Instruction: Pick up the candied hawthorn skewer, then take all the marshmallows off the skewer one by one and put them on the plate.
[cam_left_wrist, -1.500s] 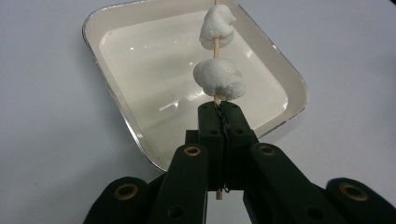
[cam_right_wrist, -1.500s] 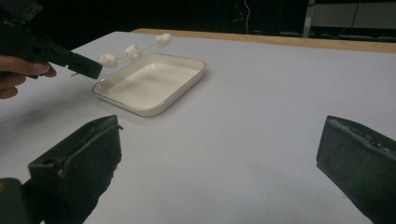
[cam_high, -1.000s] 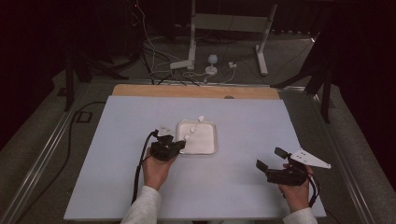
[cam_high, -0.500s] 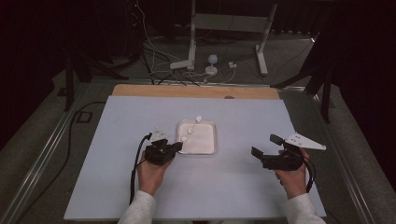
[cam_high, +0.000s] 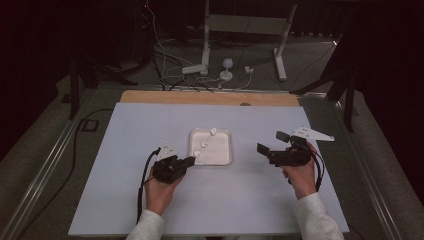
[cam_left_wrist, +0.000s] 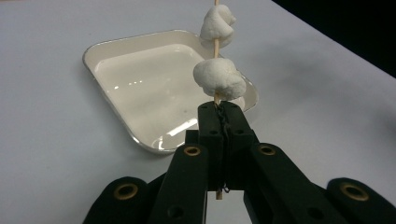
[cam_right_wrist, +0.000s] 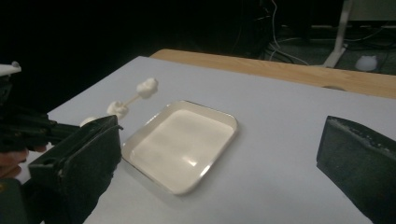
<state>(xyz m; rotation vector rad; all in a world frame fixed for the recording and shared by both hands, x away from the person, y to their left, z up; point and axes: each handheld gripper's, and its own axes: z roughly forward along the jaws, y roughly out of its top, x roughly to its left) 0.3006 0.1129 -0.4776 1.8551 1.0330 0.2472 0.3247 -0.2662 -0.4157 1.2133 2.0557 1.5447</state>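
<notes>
My left gripper (cam_high: 186, 161) is shut on the lower end of a thin wooden skewer (cam_left_wrist: 215, 46). The stick slants up over a shallow white tray (cam_high: 224, 136) at mid-table and carries white marshmallows (cam_high: 204, 144); two of them (cam_left_wrist: 218, 79) sit close above the jaws in the left gripper view. My right gripper (cam_high: 268, 142) hovers to the right of the tray, open with nothing between its jaws. In the right gripper view the gripper (cam_right_wrist: 219, 158) faces the tray (cam_right_wrist: 224, 119), with the skewer (cam_right_wrist: 130, 100) and the left gripper (cam_right_wrist: 28, 130) beyond.
The pale blue tabletop (cam_high: 150, 125) ends in a wooden strip (cam_high: 210, 98) at the far edge. Beyond it the floor holds cables, a white stand's legs (cam_high: 205, 65) and dark tripod legs. Metal rails run along both sides.
The right gripper has risen and moved left and away from the person, closer to the tray. The left gripper and its skewer have hardly shifted.
</notes>
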